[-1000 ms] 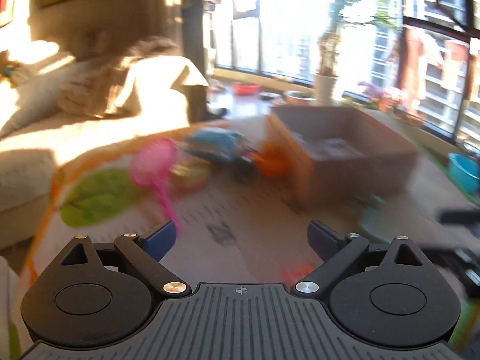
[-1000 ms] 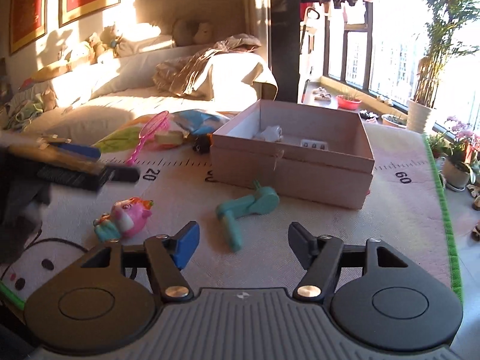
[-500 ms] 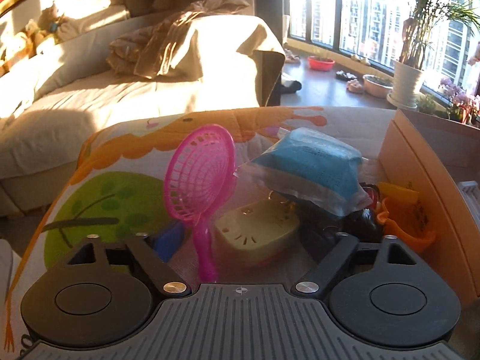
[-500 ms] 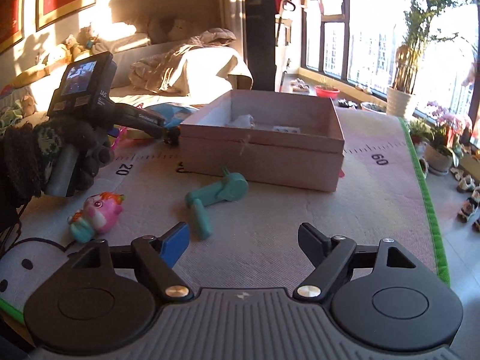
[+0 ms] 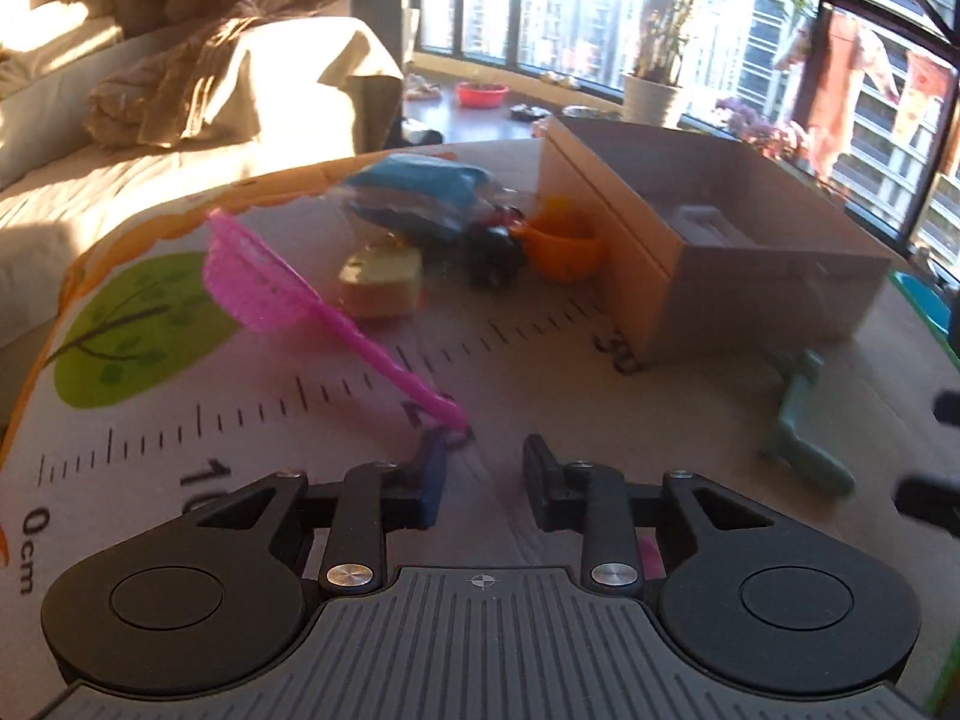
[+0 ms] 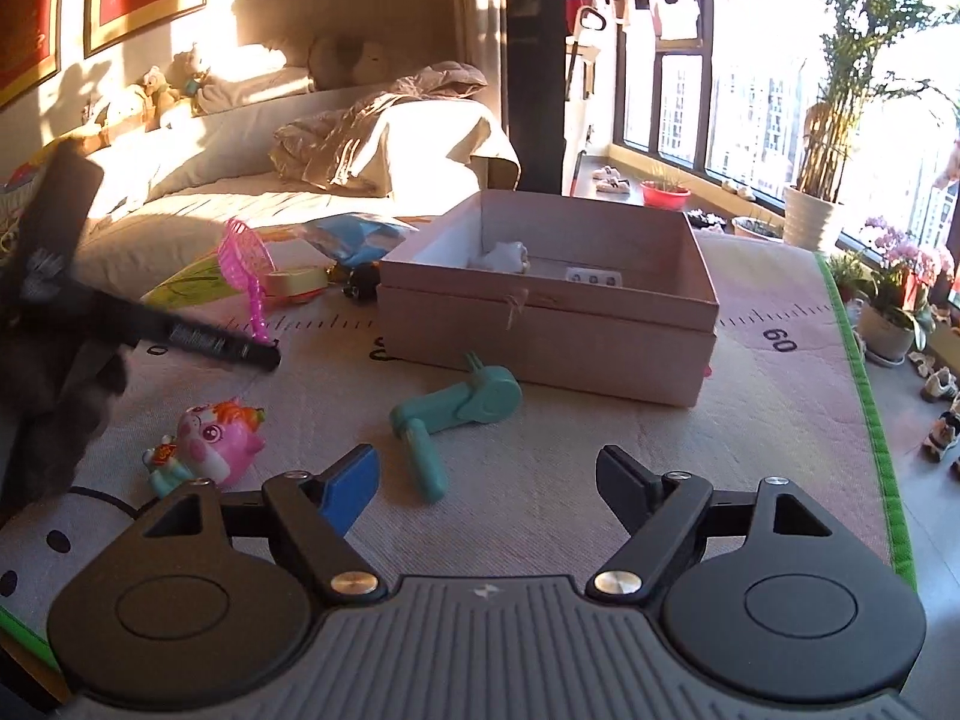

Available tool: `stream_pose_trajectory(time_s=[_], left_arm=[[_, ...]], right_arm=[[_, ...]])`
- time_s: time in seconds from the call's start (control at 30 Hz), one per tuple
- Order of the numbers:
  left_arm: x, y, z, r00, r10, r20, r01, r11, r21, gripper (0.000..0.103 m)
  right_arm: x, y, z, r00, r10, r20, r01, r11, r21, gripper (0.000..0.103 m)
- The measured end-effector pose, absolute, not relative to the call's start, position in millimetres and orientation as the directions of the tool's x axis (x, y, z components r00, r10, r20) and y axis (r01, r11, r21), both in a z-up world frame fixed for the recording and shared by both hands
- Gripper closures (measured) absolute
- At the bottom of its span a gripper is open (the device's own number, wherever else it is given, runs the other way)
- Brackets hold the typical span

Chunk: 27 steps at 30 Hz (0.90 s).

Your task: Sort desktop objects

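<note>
Viewing from both wrists, I saw the table (image 6: 600, 480) under a printed ruler mat, with the open cardboard box (image 6: 540, 330) at its middle. The right gripper (image 6: 486, 480) held its jaws wide apart, with nothing between them. The left gripper (image 5: 483, 468) had its jaws drawn in. The handle end of the pink strainer (image 5: 264, 288) touched the tip of the blue pad, its net raised and tilted; I could not tell whether it was pinched. A teal crank (image 6: 462, 408) lay just before the box, and a pink pig toy (image 6: 222, 438) lay nearer.
</note>
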<state>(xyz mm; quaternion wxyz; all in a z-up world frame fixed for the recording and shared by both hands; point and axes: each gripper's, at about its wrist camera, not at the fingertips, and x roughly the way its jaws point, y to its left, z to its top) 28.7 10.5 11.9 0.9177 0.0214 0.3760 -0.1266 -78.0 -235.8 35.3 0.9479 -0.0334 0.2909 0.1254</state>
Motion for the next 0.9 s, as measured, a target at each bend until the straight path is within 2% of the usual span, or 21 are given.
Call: stream_pose_trajectory(time_s=[0.13, 0.2, 0.23, 0.27, 0.37, 0.5, 0.57, 0.6, 0.63, 0.8, 0.83, 0.9], left_arm=[[-7, 13, 16, 0.653, -0.35, -0.672, 0.349, 0.926, -0.143, 0.069], [-17, 17, 18, 0.669, -0.344, -0.658, 0.345, 0.929, -0.135, 0.054], [-21, 18, 20, 0.687, -0.325, -0.65, 0.332, 0.936, -0.118, 0.042], [-23, 21, 22, 0.704, -0.307, -0.641, 0.317, 0.943, -0.104, 0.037], [-25, 32, 31, 0.724, -0.294, -0.623, 0.29, 0.95, -0.111, 0.03], [-39, 36, 39, 0.697, -0.374, -0.612, 0.358, 0.921, -0.155, 0.014], [-49, 27, 39, 0.685, -0.397, -0.612, 0.405, 0.904, -0.133, 0.011], [-53, 21, 37, 0.68, -0.399, -0.615, 0.423, 0.899, -0.115, 0.011], [-56, 16, 35, 0.677, -0.395, -0.621, 0.434, 0.896, -0.097, 0.011], [-56, -5, 19, 0.647, -0.368, -0.668, 0.441, 0.895, -0.066, 0.012], [-55, -9, 17, 0.646, -0.358, -0.674, 0.436, 0.898, -0.059, 0.012], [-52, -15, 16, 0.646, -0.346, -0.681, 0.433, 0.9, -0.046, 0.013]], right_arm=[[-70, -227, 41, 0.797, 0.248, -0.55, -0.29, 0.957, 0.012, 0.023], [-60, -223, 41, 0.79, 0.259, -0.556, -0.298, 0.954, 0.022, 0.023], [-52, -220, 41, 0.784, 0.264, -0.563, -0.298, 0.954, 0.032, 0.023], [-44, -218, 39, 0.775, 0.269, -0.571, -0.3, 0.953, 0.042, 0.023], [-19, -211, 32, 0.754, 0.268, -0.6, -0.304, 0.952, 0.043, 0.014], [3, -203, 19, 0.726, 0.268, -0.633, -0.322, 0.946, 0.031, 0.014], [8, -202, 14, 0.71, 0.277, -0.647, -0.333, 0.942, 0.038, 0.015], [10, -200, 12, 0.703, 0.273, -0.656, -0.334, 0.942, 0.034, 0.022], [10, -199, 11, 0.697, 0.266, -0.666, -0.335, 0.942, 0.026, 0.034], [-9, -200, 16, 0.711, 0.238, -0.662, -0.326, 0.945, -0.01, 0.034], [-15, -203, 19, 0.712, 0.24, -0.66, -0.327, 0.945, -0.01, 0.051], [-25, -210, 27, 0.698, 0.257, -0.668, -0.338, 0.941, 0.008, 0.071]])
